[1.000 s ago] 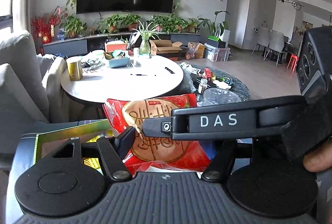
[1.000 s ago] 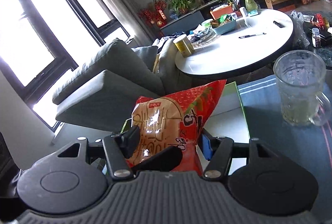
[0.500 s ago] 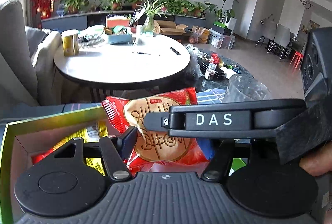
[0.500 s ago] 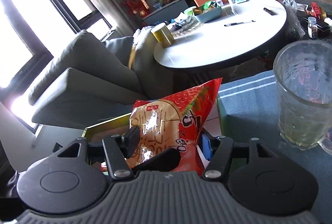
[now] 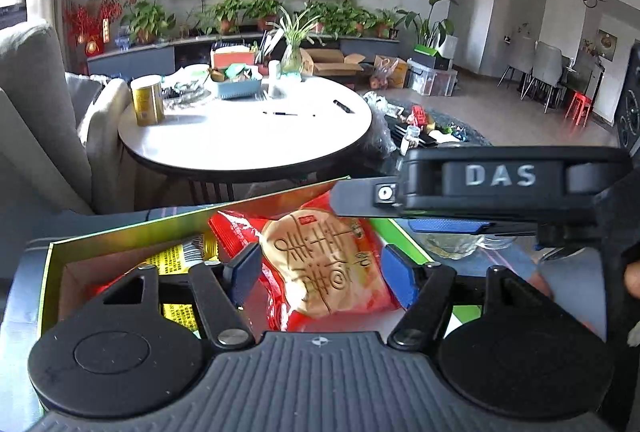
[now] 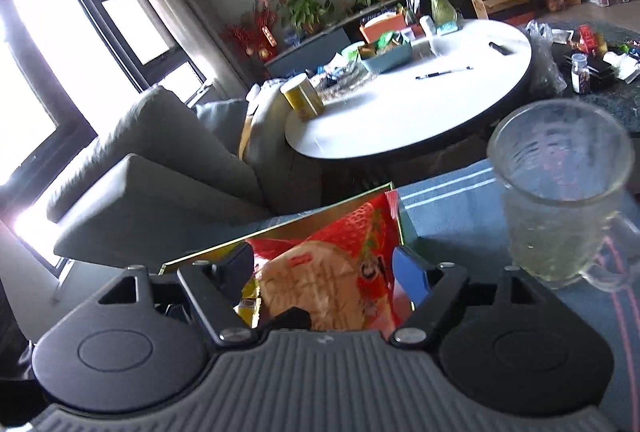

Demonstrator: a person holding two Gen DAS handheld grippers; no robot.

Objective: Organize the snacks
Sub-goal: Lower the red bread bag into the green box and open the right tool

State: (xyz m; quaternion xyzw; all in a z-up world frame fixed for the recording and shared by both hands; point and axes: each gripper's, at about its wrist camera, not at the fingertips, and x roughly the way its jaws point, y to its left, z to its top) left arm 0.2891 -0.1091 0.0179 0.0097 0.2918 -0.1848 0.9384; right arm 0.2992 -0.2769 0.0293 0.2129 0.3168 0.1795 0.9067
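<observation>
- Your left gripper (image 5: pixel 320 270) has its fingers (image 5: pixel 244 266) spread, with the red snack bag (image 5: pixel 320 264) between them. They have just been opening a bit more. In the left wrist view the left pad is right at the bag's edge and the blue right pad looks a little off it, so they do not seem to squeeze it.
- Your right gripper (image 6: pixel 326 272) also has its fingers (image 6: pixel 412 278) spread. They have just been opening from pressed together, and the same red snack bag (image 6: pixel 332 268) sits between them, no longer pinched.
- In the left wrist view your right gripper reaches in from the right, just above the bag, with the letters DAS on its side.
- The red snack bag is inside the open box (image 5: pixel 120 236) with the green and gold rim. It leans at the right end of the box, with its top corner poking above the rim.
- A yellow packet (image 5: pixel 180 260) lies in the box too, to the left of the red bag.
- The box sits on the counter with the blue striped cloth (image 6: pixel 460 187).
- A glass mug (image 6: pixel 560 191) stands on the cloth, near the box on its right side.
- Further back are a round white table (image 5: pixel 248 135) and a grey sofa (image 6: pixel 152 171).
</observation>
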